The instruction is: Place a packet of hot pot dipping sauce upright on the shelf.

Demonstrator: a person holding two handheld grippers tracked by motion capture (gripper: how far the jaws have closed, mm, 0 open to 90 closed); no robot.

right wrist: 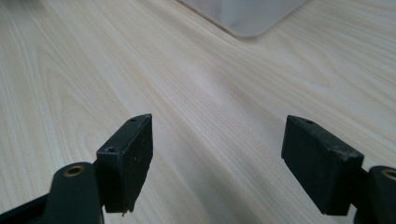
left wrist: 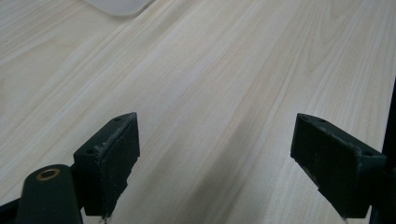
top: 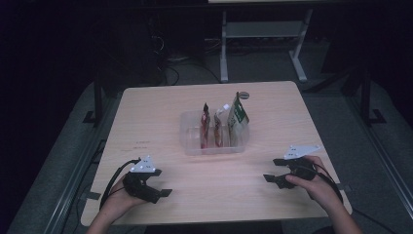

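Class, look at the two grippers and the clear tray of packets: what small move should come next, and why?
Probably bring the right gripper forward toward the clear tray. Both grippers are open and empty over bare table, and the packets stand upright, untouched.

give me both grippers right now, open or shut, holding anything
left gripper: jaws open, nothing between them, bare table under them.
right gripper: jaws open, nothing held, near the clear tray of packets.
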